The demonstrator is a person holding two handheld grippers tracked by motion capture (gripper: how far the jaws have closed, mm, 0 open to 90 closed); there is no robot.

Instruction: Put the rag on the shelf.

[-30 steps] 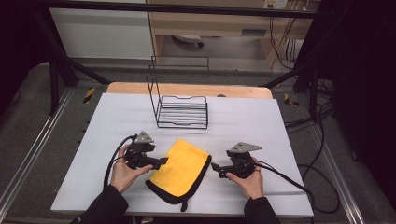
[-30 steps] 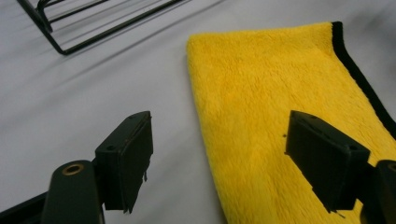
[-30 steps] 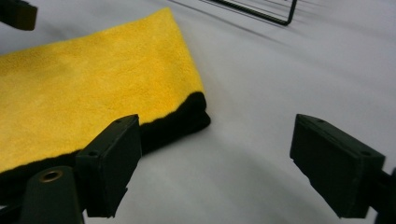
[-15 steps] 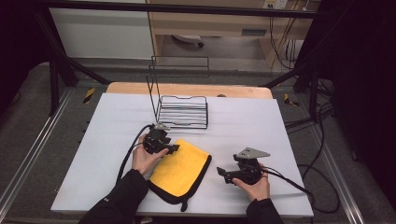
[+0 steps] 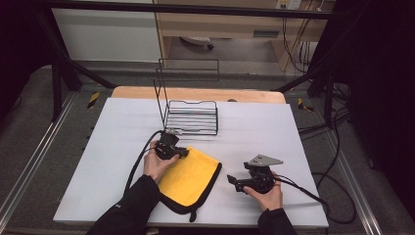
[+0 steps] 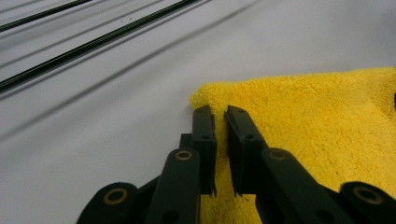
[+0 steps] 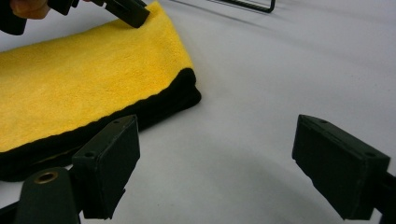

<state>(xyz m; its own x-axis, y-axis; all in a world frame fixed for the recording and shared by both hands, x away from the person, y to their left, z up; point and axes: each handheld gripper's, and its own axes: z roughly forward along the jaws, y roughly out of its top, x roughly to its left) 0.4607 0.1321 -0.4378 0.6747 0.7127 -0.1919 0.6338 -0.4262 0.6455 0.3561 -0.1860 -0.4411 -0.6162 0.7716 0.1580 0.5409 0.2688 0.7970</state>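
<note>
Yellow microfibre cloth with black edging, folded, flat on the white table, near edge, just in front of the black wire rack. Left gripper at the cloth's far corner, jaws just closed, pinching a fold of yellow pile at that corner. Right gripper just beside the cloth's right edge, jaws spread wide over bare table, gripping nothing.

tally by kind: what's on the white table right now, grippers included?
Folded yellow microfibre cloth with black edge: 1
Black wire rack: 1
Hand-held black two-jaw grippers: 2, the left gripper pinching the cloth's corner, the right gripper open beside it
Total: 4
</note>
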